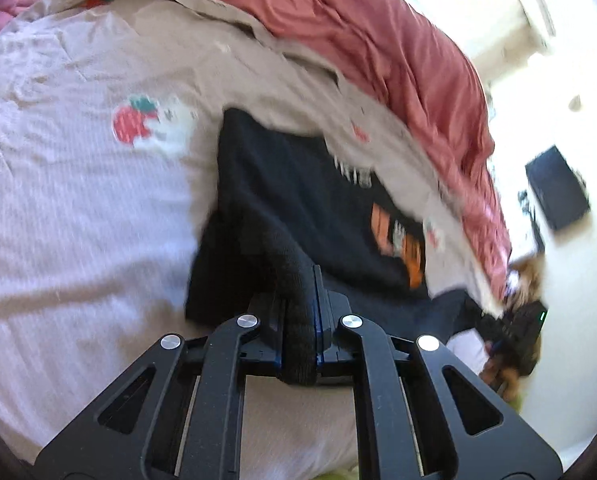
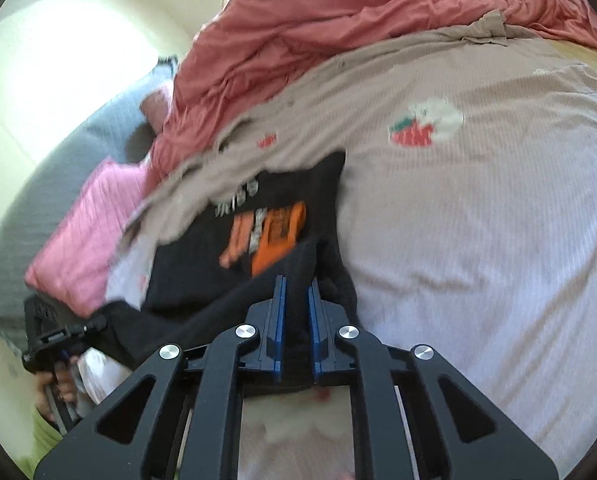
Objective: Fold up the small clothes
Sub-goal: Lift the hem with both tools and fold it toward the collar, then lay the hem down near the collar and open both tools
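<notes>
A small black garment (image 1: 290, 196) with an orange print (image 1: 398, 236) lies on the pale pink bed sheet (image 1: 78, 220). My left gripper (image 1: 300, 280) is shut on a bunched fold of its near edge, and the cloth fills the gap between the pads. In the right wrist view the same black garment (image 2: 202, 256) shows its orange print (image 2: 270, 236). My right gripper (image 2: 296, 284) is shut on another part of the near edge. The left gripper (image 2: 74, 330), held by a hand, appears at the left of that view, pulling the black cloth taut.
A rumpled coral-red duvet (image 1: 378, 40) is heaped along the far side of the bed. A beige cloth (image 2: 338, 92) lies under it and overlaps the garment's far edge. The sheet carries a strawberry print (image 1: 134, 120). A pink pillow (image 2: 86, 236) and a grey cover (image 2: 58, 168) lie at the left.
</notes>
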Demonstrator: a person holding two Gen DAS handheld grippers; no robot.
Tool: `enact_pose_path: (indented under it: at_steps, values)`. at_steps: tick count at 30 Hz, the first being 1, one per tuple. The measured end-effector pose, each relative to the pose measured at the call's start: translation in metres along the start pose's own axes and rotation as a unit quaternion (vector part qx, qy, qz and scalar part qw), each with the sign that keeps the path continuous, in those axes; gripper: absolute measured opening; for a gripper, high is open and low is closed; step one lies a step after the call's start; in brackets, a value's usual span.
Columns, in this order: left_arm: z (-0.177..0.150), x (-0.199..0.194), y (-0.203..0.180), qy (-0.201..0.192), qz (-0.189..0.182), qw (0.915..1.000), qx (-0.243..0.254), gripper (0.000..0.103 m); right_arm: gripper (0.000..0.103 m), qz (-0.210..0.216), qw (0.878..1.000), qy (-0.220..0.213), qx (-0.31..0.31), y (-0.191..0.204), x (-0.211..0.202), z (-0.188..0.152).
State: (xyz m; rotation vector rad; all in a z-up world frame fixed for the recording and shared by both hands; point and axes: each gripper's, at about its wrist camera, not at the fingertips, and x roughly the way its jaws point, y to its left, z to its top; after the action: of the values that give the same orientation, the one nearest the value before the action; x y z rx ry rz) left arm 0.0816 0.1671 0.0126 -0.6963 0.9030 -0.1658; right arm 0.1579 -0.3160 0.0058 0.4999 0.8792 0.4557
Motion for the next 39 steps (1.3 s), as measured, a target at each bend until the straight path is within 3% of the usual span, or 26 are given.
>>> enact_pose_path:
  at_steps: [8,14,17,19,20,21,22,24,29,32,34,39]
  values:
    - [0.041,0.022,0.008,-0.011,0.033,0.999,-0.027,0.004,0.009,-0.015,1.0,-0.013,0.015,0.001,0.046,0.045]
    - [0.054,0.052,0.018,-0.004,0.063,0.9974,-0.034,0.005,0.011,-0.07,0.997,0.024,0.025,-0.011,0.093,0.058]
    - [0.053,0.062,0.021,0.0,0.073,0.9971,-0.022,0.021,0.014,-0.079,0.996,0.034,0.015,-0.014,0.1,0.055]
    - [0.049,0.058,0.022,-0.004,0.071,0.9973,-0.017,0.034,0.019,-0.077,0.997,0.025,-0.001,-0.009,0.092,0.054]
    - [0.046,0.051,0.023,-0.012,0.061,0.9979,-0.016,0.035,0.031,-0.075,0.997,0.02,-0.009,-0.007,0.086,0.052]
    - [0.044,0.046,0.024,-0.022,0.055,0.9981,-0.015,0.036,0.054,-0.082,0.996,0.01,-0.016,-0.004,0.081,0.051]
    - [0.042,0.041,0.025,-0.029,0.052,0.9981,-0.014,0.036,0.063,-0.098,0.995,-0.012,-0.033,0.0,0.069,0.048]
    - [0.035,0.025,0.026,-0.052,0.058,0.9969,-0.01,0.036,0.066,-0.107,0.992,-0.033,-0.061,0.007,0.054,0.045]
    - [0.002,-0.003,0.01,-0.078,0.086,0.9918,0.052,0.036,0.066,-0.11,0.976,-0.051,-0.181,0.044,0.024,0.013]
    - [-0.02,0.004,-0.004,-0.052,0.102,0.9881,0.103,0.036,0.066,-0.1,0.963,-0.021,-0.25,0.066,0.026,-0.019]
    - [-0.033,0.021,-0.017,-0.031,0.125,0.9804,0.149,0.036,0.066,-0.098,0.954,0.013,-0.282,0.077,0.039,-0.04]
    - [-0.042,0.053,-0.047,-0.019,0.131,0.9668,0.218,0.037,0.065,-0.101,0.94,0.049,-0.322,0.096,0.07,-0.065]
